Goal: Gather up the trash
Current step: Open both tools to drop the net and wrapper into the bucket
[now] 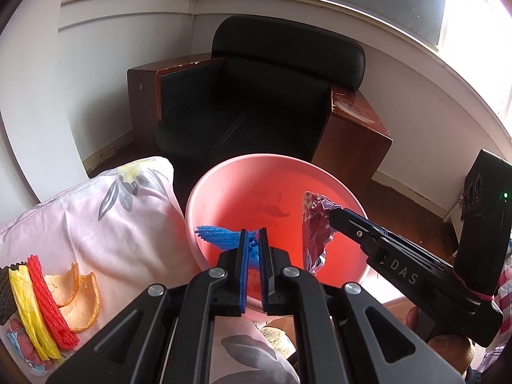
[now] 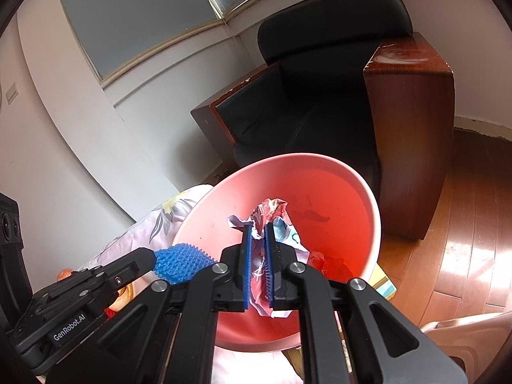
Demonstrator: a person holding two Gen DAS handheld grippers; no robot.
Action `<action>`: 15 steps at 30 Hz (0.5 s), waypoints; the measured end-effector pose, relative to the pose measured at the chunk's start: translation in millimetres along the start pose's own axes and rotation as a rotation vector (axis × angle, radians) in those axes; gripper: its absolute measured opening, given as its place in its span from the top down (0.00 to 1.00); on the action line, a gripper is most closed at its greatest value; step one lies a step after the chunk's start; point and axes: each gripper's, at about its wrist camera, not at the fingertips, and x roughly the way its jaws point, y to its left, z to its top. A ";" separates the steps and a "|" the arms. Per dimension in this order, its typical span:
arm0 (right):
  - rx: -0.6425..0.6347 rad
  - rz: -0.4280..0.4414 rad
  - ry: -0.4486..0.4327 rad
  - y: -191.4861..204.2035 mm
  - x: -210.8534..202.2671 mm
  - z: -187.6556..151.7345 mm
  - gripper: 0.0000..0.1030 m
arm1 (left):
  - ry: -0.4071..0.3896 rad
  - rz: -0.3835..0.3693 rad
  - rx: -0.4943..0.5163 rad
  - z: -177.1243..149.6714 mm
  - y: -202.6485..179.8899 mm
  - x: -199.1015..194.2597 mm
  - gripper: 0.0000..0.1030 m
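Left wrist: left gripper (image 1: pixel 254 240) pinching blue foam net (image 1: pixel 220 238), right gripper (image 2: pixel 258 235) pinching crumpled wrapper (image 2: pixel 272 211), both over pink bin (image 1: pixel 224 172).

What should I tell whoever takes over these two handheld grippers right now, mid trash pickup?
Left gripper: shut on the blue foam net sleeve, held over the round pink plastic bin.
Right gripper: shut on the crumpled red-and-white foil wrapper, also over the bin mouth.
Done: both pieces picked up and carried to the bin; some red scraps already seem to lie at its bottom.
Left: release both into the bin. Then fetch what lies on the pale floral cloth: the red foam net strip, yellow strip, orange peel pieces and a dark mesh piece at the edge.
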 end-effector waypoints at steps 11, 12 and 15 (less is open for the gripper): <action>0.006 0.016 -0.016 5.7 -8.2 0.8 0.64 | -0.031 0.031 -0.023 0.7 9.9 -12.0 0.60; 0.005 0.019 -0.018 6.3 -9.6 1.1 0.64 | -0.033 0.033 -0.026 0.9 11.4 -13.8 0.59; 0.002 0.031 -0.026 8.9 -14.2 2.3 0.64 | -0.042 0.042 -0.037 0.4 15.8 -20.7 0.57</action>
